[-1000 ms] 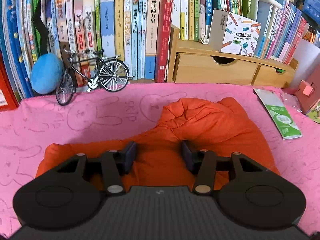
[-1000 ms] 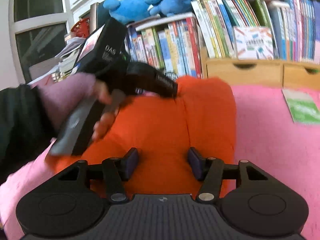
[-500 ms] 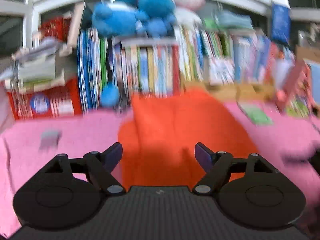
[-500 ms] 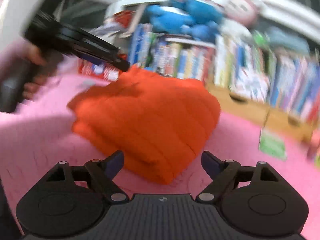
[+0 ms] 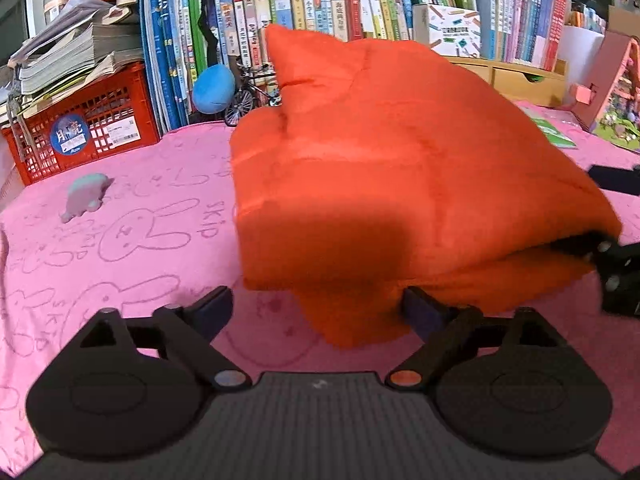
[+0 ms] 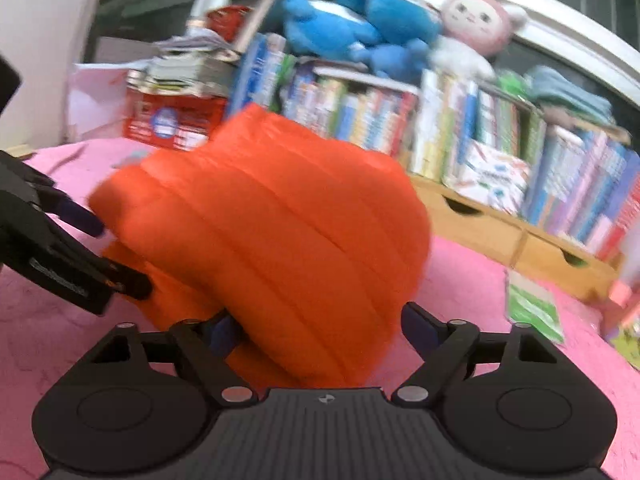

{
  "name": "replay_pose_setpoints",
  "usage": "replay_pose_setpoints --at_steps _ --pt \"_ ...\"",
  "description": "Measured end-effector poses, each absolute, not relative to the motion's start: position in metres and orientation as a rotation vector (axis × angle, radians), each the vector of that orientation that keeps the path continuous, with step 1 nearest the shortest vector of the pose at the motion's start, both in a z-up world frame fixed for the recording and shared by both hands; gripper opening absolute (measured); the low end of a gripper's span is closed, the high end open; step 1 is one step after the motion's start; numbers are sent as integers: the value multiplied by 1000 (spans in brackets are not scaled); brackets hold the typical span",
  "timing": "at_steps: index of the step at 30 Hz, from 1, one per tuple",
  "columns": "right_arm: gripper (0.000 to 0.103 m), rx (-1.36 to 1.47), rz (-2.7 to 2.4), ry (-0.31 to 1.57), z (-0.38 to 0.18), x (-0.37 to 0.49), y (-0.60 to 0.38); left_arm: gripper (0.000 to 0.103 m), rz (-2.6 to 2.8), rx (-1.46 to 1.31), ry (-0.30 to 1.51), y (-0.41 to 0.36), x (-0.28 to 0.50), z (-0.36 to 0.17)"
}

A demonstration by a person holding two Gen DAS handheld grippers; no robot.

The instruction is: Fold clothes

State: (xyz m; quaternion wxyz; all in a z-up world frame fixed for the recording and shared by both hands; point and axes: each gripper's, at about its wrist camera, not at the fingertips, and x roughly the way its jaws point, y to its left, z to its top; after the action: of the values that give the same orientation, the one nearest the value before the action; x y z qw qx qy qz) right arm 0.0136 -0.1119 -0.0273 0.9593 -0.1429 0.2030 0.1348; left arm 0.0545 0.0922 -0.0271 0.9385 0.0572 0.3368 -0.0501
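A puffy orange jacket lies folded in a thick bundle on the pink rabbit-print blanket. My left gripper sits at the bundle's near edge, its jaws opening wide; only a low corner of fabric hangs between the fingers, untouched by the pads. The right gripper comes in from the right, with one finger under the top layer. In the right wrist view the jacket fills the gap of my right gripper, whose jaws are closing. Its left finger is sunk in the fabric and the other stands at the edge. The left gripper shows at the left.
Rows of books line the back, with a red crate, a blue ball and a model bicycle in front. Wooden drawers and a green booklet lie back right. A small grey-green toy rests on the blanket at left.
My left gripper has drawn back from on top of the jacket to its near edge, and its jaws have spread wide. The right gripper has rolled and now sits against the bundle's side.
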Motion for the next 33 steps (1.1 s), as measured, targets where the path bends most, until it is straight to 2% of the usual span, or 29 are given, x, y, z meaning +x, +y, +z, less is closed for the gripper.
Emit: replay_pose_setpoints --at_steps 3,7,10,13,18,21,23,27,29,31,33 --pt "65 -228 226 451 -29 23 -129 97 -117 68 692 102 51 -31" --pt "59 -84 205 476 -28 28 -152 99 -120 49 692 106 50 -32" --pt "58 -1 206 512 -30 30 -165 98 -110 50 695 103 50 -30" --pt "58 -42 205 490 -29 26 -160 83 -99 72 683 99 34 -14" --pt "58 -76 210 488 -29 27 -153 84 -186 17 493 102 -8 50" --pt "58 -43 210 499 -29 29 -158 87 -199 -7 370 90 -2 65" --pt "58 -33 204 496 -29 28 -160 86 -146 14 378 80 20 56" --pt "58 50 186 513 -30 25 -173 87 -102 2 520 72 56 11" --pt "52 138 200 551 -34 26 -185 89 -114 -56 553 77 61 -5" --pt "35 258 230 601 -40 30 -198 90 -120 -98 564 82 62 -12" --pt "30 395 241 640 -47 32 -209 93 -123 -93 563 82 60 -13"
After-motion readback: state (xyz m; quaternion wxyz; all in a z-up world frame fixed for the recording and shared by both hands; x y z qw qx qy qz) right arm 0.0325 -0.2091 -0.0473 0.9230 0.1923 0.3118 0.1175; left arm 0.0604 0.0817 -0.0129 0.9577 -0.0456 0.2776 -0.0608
